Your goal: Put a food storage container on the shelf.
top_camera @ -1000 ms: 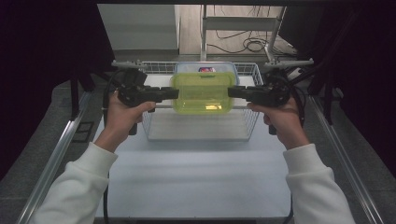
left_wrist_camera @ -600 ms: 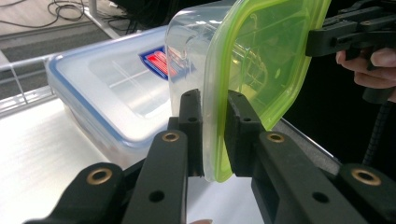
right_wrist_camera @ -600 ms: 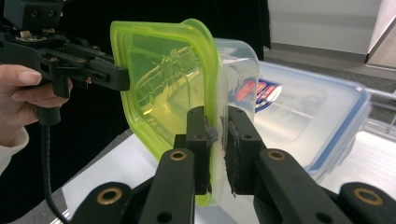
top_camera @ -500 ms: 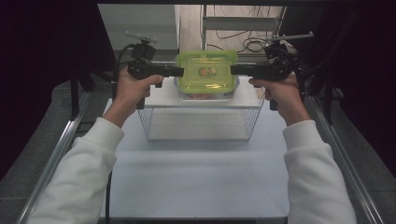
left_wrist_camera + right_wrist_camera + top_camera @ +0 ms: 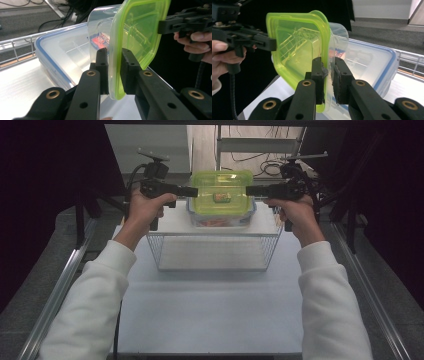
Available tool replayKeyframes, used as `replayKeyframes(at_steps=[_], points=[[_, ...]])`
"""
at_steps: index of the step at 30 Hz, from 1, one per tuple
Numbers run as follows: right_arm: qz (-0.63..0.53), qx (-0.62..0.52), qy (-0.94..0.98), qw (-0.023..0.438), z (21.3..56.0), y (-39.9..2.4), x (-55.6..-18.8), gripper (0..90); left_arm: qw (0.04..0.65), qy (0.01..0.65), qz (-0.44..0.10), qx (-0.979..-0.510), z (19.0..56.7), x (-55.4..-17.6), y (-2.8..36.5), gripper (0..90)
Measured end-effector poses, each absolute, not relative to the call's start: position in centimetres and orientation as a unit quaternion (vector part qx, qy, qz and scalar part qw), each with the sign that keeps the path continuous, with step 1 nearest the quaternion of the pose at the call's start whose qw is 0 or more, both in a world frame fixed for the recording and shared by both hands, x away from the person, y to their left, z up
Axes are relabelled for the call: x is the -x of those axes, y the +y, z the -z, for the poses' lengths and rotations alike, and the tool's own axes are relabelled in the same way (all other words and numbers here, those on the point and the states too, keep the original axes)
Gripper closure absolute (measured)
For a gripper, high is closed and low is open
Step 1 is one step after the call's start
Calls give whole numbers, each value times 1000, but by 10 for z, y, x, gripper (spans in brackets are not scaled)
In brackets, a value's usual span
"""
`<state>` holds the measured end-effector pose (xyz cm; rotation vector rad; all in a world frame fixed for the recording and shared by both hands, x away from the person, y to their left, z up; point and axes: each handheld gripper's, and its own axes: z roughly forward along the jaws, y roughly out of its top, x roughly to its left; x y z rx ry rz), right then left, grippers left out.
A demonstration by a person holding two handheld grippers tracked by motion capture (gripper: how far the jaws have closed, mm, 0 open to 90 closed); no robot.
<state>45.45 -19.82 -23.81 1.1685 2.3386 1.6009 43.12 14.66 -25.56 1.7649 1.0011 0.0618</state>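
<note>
Above wire basket (image 5: 215, 251): left gripper (image 5: 192, 193), right gripper (image 5: 251, 191) both clamp green-lidded container (image 5: 222, 190)

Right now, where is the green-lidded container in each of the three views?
High view: the green-lidded container is top centre, held between the left gripper and right gripper.
Left gripper view: upper centre to right, its rim between the fingers.
Right gripper view: centre left, its rim pinched by the fingers.
Shared landmark: the blue-rimmed box beneath or behind it.
</note>
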Motion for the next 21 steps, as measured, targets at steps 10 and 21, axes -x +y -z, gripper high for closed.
replayKeyframes(at_steps=[10, 21], points=[[-528, -407, 744, 37, 245, -196, -467, 734, 538, 432, -14, -724, 259, -439, 143, 713], [-519, -426, 741, 28, 253, -190, -473, 658, 535, 460, -4, -709, 267, -451, 140, 560]])
